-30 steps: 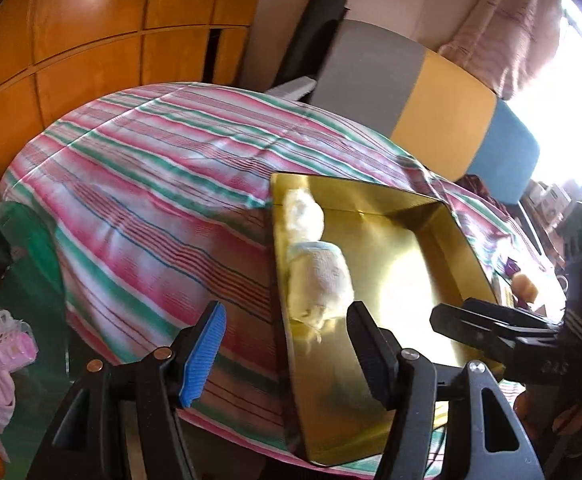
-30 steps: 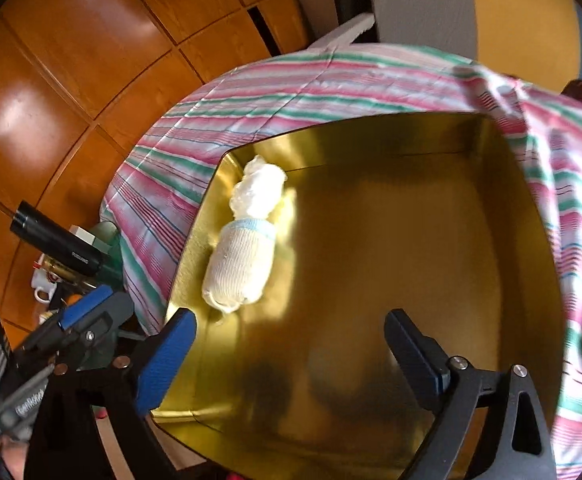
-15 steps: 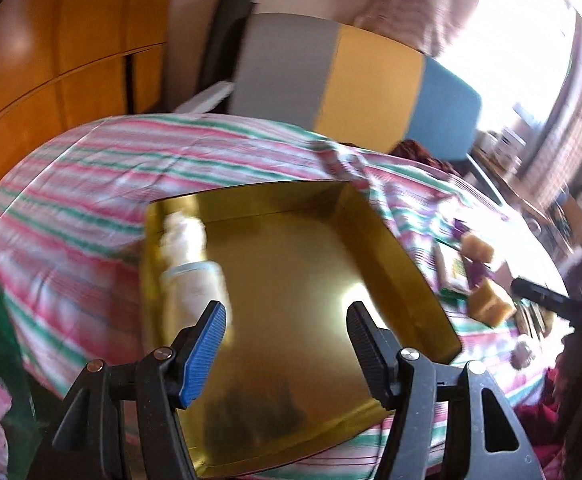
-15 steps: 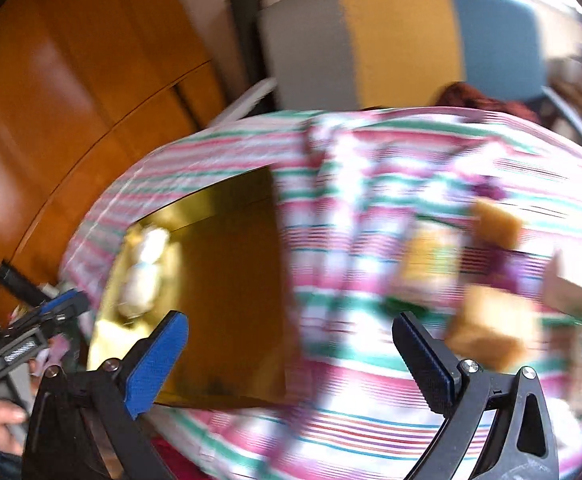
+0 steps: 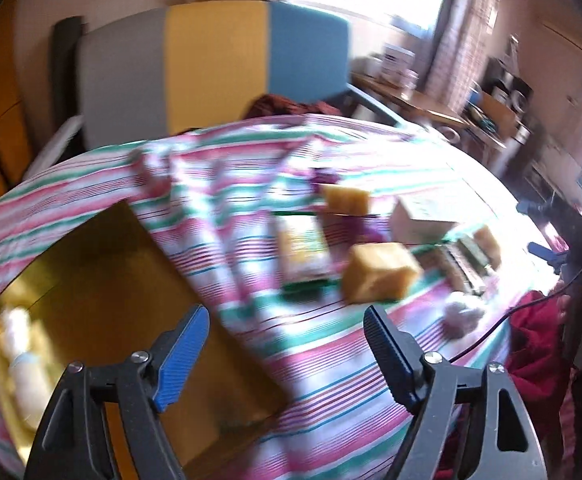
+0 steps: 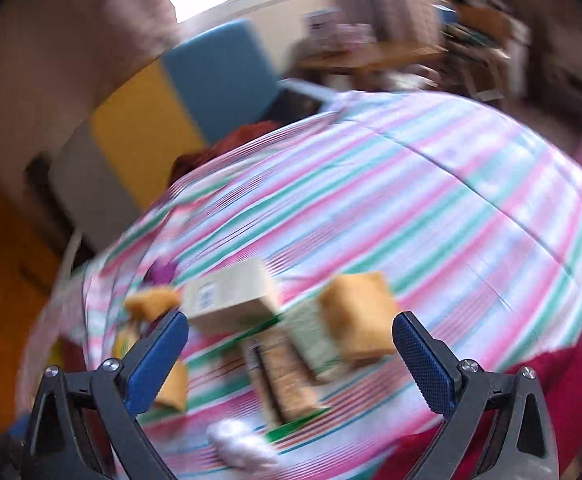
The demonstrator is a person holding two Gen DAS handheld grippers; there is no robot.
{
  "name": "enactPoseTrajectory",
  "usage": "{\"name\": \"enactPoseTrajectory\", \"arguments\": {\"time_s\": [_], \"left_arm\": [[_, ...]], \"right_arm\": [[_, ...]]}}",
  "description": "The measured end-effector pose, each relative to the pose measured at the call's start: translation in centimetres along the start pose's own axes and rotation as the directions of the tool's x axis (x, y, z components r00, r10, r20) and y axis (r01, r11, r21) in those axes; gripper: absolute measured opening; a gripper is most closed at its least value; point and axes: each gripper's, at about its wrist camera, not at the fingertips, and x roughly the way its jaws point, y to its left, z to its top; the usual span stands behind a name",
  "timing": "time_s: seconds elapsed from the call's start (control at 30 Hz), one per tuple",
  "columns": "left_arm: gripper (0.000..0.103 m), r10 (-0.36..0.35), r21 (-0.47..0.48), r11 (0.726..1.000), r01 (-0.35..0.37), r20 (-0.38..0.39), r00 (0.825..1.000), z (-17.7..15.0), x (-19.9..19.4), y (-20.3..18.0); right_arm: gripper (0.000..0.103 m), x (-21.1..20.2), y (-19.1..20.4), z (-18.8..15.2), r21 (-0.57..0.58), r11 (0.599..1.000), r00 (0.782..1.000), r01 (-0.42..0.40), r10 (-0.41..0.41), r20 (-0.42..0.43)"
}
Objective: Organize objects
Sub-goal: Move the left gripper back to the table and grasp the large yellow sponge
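Both views are blurred by motion. My left gripper (image 5: pixel 285 320) is open and empty over the right edge of a gold tray (image 5: pixel 107 280), which holds a white rolled sock (image 5: pixel 25 368) at its left side. Right of the tray on the striped cloth lie yellow sponges (image 5: pixel 379 278), a beige box (image 5: pixel 423 216) and flat packets (image 5: pixel 301 248). My right gripper (image 6: pixel 291 328) is open and empty just above that cluster: a beige box (image 6: pixel 231 296), a yellow sponge (image 6: pixel 357 316), flat packets (image 6: pixel 287 376) and a white ball (image 6: pixel 239 444). The right gripper also shows at the left wrist view's right edge (image 5: pixel 547 252).
The table wears a pink, green and white striped cloth (image 6: pixel 431 208). A grey, yellow and blue padded panel (image 5: pixel 211 64) stands behind it. Red fabric (image 5: pixel 539 344) hangs at the near right edge. Cluttered shelves (image 5: pixel 491 96) fill the far right.
Both grippers have swung right, away from the gold tray and sock toward the cluster of sponges, box and packets. Both stayed open and empty.
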Motion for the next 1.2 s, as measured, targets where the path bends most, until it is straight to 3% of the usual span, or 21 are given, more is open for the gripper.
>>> {"name": "enactPoseTrajectory", "arguments": {"time_s": [0.17, 0.47, 0.67, 0.8, 1.03, 1.2], "left_arm": [[0.086, -0.045, 0.065, 0.997, 0.05, -0.074, 0.996, 1.1, 4.6, -4.6], [0.09, -0.058, 0.014, 0.998, 0.06, -0.146, 0.988, 2.2, 10.3, -7.0], [0.09, -0.055, 0.02, 0.998, 0.059, -0.164, 0.985, 2.5, 11.7, -7.5], [0.1, -0.05, 0.036, 0.998, 0.056, -0.16, 0.986, 2.9, 12.5, -8.1], [0.1, -0.045, 0.057, 0.997, 0.054, -0.154, 0.987, 3.2, 12.4, -9.0], [0.102, -0.083, 0.022, 0.996, 0.088, -0.156, 0.984, 2.9, 12.2, -9.3]], "right_arm": [[0.103, -0.3, -1.6, 0.1, 0.119, 0.99, 0.996, -0.078, 0.071, 0.056], [0.103, 0.0, -3.2, -0.2, 0.217, 0.963, 0.987, -0.162, 0.153, 0.056], [0.103, 0.5, -3.4, -0.2, 0.231, 0.958, 0.986, -0.168, 0.162, 0.043], [0.103, 0.7, -3.4, -0.2, 0.224, 0.96, 0.986, -0.166, 0.163, 0.033], [0.103, 1.0, -3.5, -0.2, 0.236, 0.958, 0.987, -0.161, 0.158, 0.034], [0.103, 1.1, -3.5, -0.2, 0.237, 0.958, 0.986, -0.164, 0.161, 0.031]]}}
